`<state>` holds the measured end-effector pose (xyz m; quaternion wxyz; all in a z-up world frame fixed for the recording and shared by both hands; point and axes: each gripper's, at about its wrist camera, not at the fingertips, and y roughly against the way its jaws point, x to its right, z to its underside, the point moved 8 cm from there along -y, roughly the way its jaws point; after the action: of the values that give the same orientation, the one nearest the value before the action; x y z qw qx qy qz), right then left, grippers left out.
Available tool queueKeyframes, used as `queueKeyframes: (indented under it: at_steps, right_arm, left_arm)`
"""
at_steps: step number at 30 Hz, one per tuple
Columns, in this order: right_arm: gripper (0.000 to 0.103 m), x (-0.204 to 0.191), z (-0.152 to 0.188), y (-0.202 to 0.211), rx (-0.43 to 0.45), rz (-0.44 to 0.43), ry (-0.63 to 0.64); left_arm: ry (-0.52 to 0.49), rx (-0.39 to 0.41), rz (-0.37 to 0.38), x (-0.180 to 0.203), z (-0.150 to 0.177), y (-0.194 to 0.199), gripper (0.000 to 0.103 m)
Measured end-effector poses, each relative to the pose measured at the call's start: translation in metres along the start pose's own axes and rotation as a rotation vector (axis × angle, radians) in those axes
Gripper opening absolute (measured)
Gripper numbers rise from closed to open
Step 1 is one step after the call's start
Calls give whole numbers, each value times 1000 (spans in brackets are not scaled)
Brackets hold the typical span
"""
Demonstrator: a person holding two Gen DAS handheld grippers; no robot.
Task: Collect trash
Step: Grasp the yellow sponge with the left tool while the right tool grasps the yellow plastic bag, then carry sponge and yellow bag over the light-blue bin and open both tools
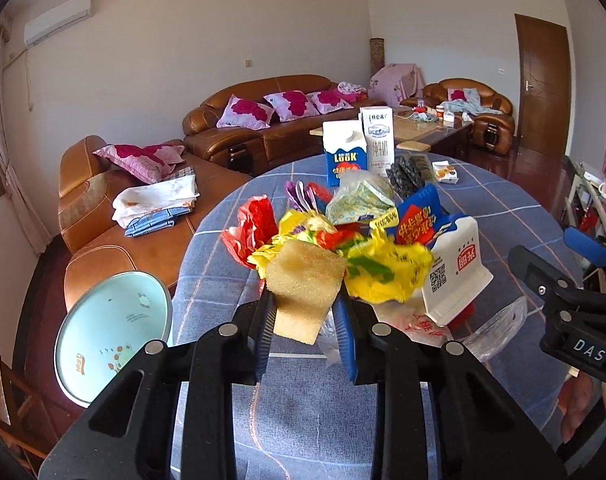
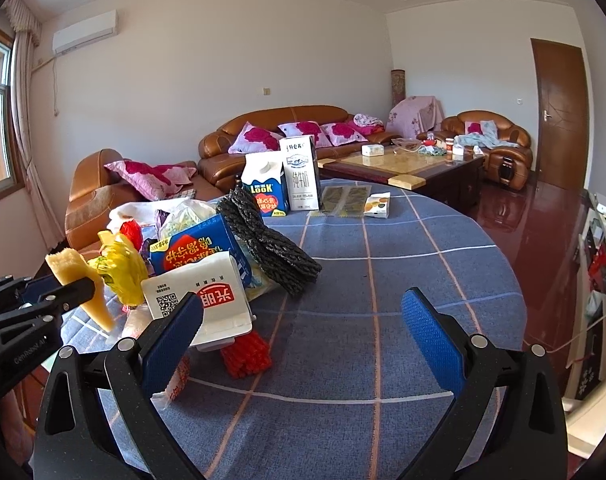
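Sponge scrap [image 1: 303, 280], yellow, pinched in the left claw [image 1: 305, 312] above the worktop [image 1: 503, 208], apparently for binning; right claw [image 2: 303, 320] spread wide, empty.

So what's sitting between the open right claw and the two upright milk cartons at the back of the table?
Mostly bare blue cloth. In the right wrist view, only the black mesh juts into it from the left.

brown sofa [image 2: 287, 120], coffee table [image 2: 415, 168], door [image 2: 561, 112]
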<state>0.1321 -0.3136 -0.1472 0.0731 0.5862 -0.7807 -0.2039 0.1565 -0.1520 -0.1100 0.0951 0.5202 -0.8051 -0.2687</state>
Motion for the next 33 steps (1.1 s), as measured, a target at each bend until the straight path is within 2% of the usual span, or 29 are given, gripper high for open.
queueKeyframes:
  at_steps: [3, 5, 6, 13, 17, 21, 24, 26, 27, 29, 31, 33]
  right_arm:
    - [95, -12, -9, 4, 11, -29, 21]
    - [75, -27, -14, 4, 7, -65, 54]
    - [71, -35, -15, 4, 1, -86, 64]
    - [71, -99, -17, 8, -10, -212, 180]
    - [70, -129, -1, 4, -45, -248, 263]
    - [65, -147, 16, -3, -96, -258, 336]
    - [55, -157, 26, -10, -137, -273, 375]
    - [38, -159, 33, -16, -166, -267, 385]
    - [35, -159, 34, -17, -176, -275, 375]
    - [17, -162, 36, -16, -175, -291, 380]
    - [4, -166, 36, -12, -171, -311, 380]
    - [4, -169, 33, -10, -166, -320, 375]
  left_arm:
    - [1, 15, -38, -10, -2, 14, 28]
    - [17, 11, -44, -17, 1, 17, 28]
    - [22, 2, -54, -21, 4, 17, 28]
    - [76, -46, -112, -53, 29, 20, 28]
    - [106, -71, -138, -72, 43, 21, 28]
    - [132, -82, -151, -86, 51, 23, 28]
    - [153, -86, -167, -97, 56, 24, 28]
    - [167, -86, -184, -105, 58, 26, 28]
    - [175, -85, -191, -109, 59, 27, 28]
    - [188, -81, -205, -117, 58, 30, 28]
    - [196, -75, -218, -124, 57, 33, 28]
    - [205, -72, -230, -129, 56, 35, 28]
